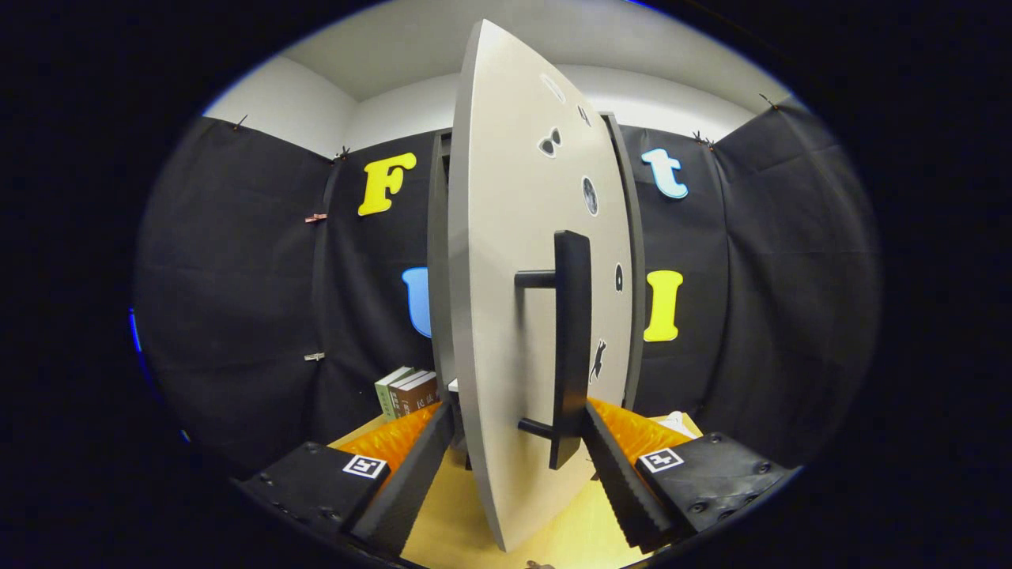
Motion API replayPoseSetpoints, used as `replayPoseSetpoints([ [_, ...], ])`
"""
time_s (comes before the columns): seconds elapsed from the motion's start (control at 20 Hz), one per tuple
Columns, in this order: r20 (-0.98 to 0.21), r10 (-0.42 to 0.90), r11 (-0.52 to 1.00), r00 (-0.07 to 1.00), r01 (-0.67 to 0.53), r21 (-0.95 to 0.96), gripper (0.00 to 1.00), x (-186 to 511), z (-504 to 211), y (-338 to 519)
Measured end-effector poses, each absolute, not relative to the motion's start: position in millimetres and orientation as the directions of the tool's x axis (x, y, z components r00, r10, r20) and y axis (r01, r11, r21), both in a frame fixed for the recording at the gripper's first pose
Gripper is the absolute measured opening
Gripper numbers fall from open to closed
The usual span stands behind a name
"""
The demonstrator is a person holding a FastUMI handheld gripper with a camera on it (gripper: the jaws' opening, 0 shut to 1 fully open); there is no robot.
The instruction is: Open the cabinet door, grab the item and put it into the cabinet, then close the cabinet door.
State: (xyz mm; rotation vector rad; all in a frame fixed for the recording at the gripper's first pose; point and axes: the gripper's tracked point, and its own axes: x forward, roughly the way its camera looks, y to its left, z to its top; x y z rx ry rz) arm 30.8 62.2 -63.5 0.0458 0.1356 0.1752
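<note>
I've got my gripper (518, 442) straddling the cabinet door (506, 261), and my jaws are wide: the left finger sits on the near-left side of the panel, the right finger beside the black bar handle (571, 348), neither pressing on anything that I can make out. The door stands edge-on to me, swung well out from the cabinet body (439, 261) behind it, so I judge the opening step is about done or the closing not yet begun; I can't tell which. Straddling it this way lets me push the panel either direction with one finger.

I'm held level and low, pointing straight along the door's edge, fingers just above the wooden table (451, 506).

As for the item: a small stack of books (407, 391) stands far left beside the cabinet, and something white (676, 423) peeks out beyond my right finger. Which one I'm meant to fetch, I can't say.
</note>
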Motion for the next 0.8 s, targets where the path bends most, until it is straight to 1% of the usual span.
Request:
replayPoseSetpoints([
  [0.1, -0.125, 0.181, 0.983, 0.975, -0.176, 0.050, 1.00, 39, -65, 86],
  [0.35, -0.114, 0.255, 0.965, 0.960, -0.247, 0.083, 1.00, 61, -68, 144],
  [0.4, -0.105, 0.262, 0.964, 0.959, -0.254, 0.081, 1.00, 60, -89, 153],
  [0.45, -0.100, 0.256, 0.966, 0.961, -0.250, 0.074, 0.98, 60, -88, 151],
  [0.6, -0.082, 0.201, 0.980, 0.976, -0.199, 0.027, 0.98, 71, -72, 127],
  [0.8, -0.040, 0.070, 0.998, 0.997, -0.070, -0.003, 0.98, 85, -42, 86],
])
